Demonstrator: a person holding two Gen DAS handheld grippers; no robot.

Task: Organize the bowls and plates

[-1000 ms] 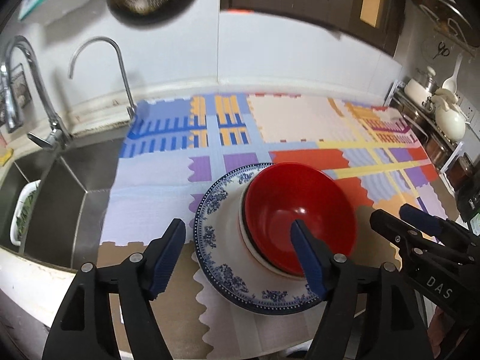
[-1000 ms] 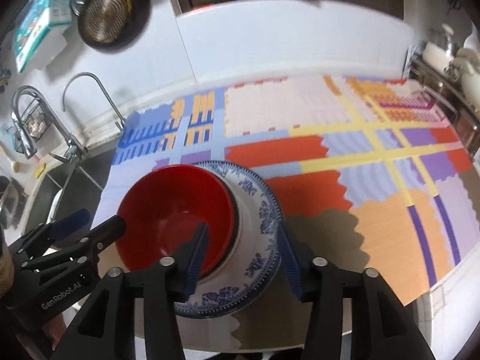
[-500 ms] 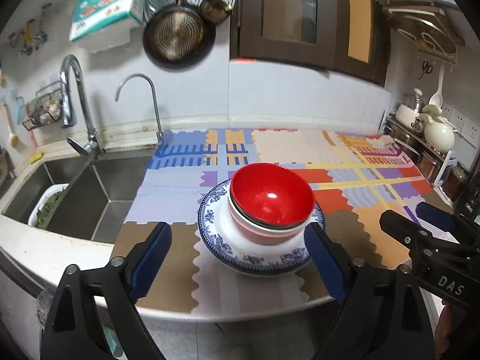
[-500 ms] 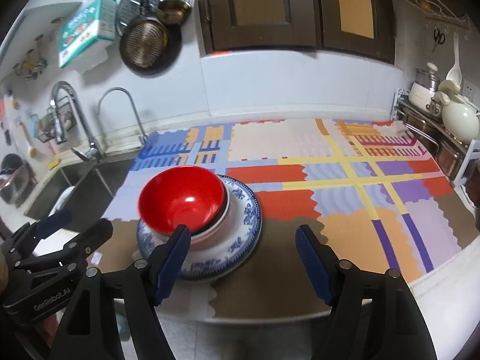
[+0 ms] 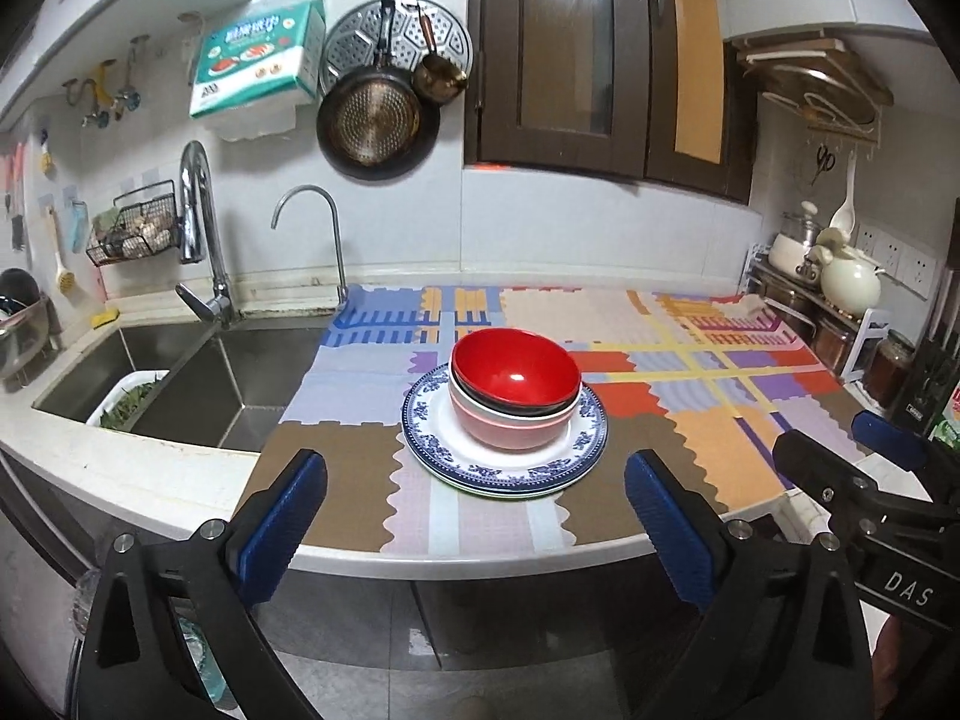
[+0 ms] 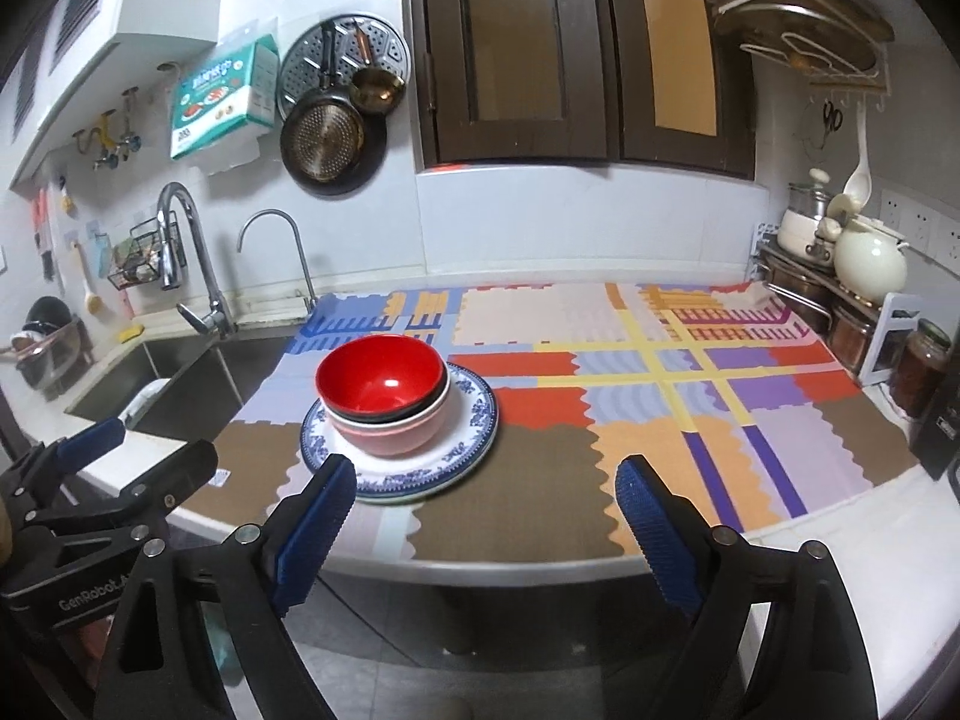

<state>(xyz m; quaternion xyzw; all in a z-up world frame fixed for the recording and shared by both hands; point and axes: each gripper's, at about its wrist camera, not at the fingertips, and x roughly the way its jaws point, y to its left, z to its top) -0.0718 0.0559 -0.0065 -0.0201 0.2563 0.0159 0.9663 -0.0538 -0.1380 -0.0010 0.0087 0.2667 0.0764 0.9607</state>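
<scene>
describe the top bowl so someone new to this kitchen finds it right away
Start at the patchwork mat on the counter right of the sink. On its near side sits a blue-patterned plate carrying nested bowls. The red bowl is the topmost, glossy red inside, above a paler pink bowl.

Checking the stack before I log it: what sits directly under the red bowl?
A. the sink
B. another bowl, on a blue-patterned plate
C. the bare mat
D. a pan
B: the red bowl nests in another bowl, which stands on the blue-patterned plate.
</scene>
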